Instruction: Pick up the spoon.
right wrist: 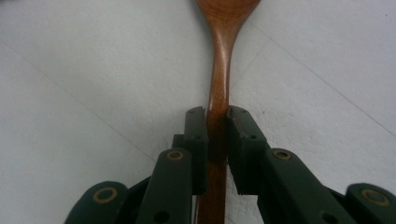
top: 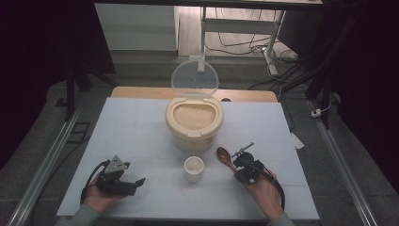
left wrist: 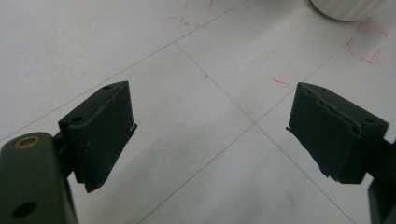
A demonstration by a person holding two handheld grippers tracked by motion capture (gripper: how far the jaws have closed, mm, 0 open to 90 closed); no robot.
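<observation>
Spoon (right wrist: 219, 70), stiff, light wood, sits pinched mid-handle in right claw (right wrist: 217, 114), bowl toward twelve o'clock; left claw (left wrist: 210, 135) gapes wide.

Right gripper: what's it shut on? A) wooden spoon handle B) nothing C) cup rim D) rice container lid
A: in the right gripper view the right gripper has both jaws pressed against the handle of the wooden spoon, whose bowl points away over the table.

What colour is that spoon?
The spoon is reddish-brown wood, clearest in the right gripper view.
</observation>
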